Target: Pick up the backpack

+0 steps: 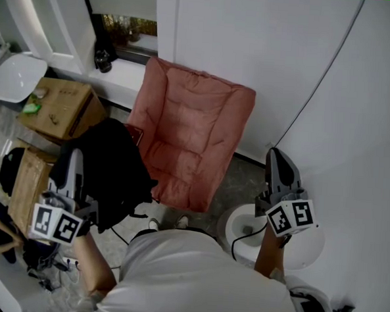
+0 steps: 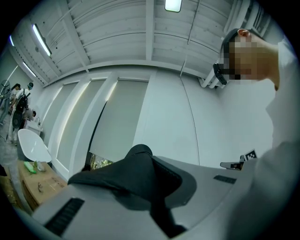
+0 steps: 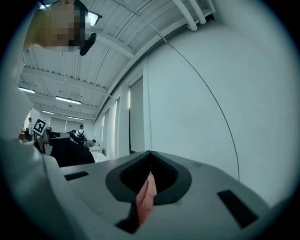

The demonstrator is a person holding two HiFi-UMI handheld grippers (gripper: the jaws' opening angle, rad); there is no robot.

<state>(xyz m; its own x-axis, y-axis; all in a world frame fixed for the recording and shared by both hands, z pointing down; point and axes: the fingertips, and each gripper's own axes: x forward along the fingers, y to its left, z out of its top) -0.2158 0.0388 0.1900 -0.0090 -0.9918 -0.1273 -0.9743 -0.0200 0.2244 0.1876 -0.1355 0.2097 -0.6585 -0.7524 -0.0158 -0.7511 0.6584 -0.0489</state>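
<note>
At the far left of the head view a white chair stands by the window, with two cardboard boxes just beside it, one behind the other; over the nearer box the left gripper is held out roughly level, its marker cube toward the person; its jaws are clenched on a fold of black fabric that fills the gap between them and spills over the left jaw, so it is grasping the backpack; the backpack hangs as a dark bulk just right of that gripper, between the boxes and the pink chair, overlapping the chair's left edge in this view; whether its bottom is off the floor cannot be told; the pink chair is a padded seat that stands against the white wall; below it the person's white shirt fills the bottom of the frame; further right a thin cable runs down the wall; the right gripper is held level near the wall, well apart from the backpack, above a round white base on the floor; its jaws are pressed together at the tips and hold nothing, with only a sliver of pink showing through the slot behind them
</note>
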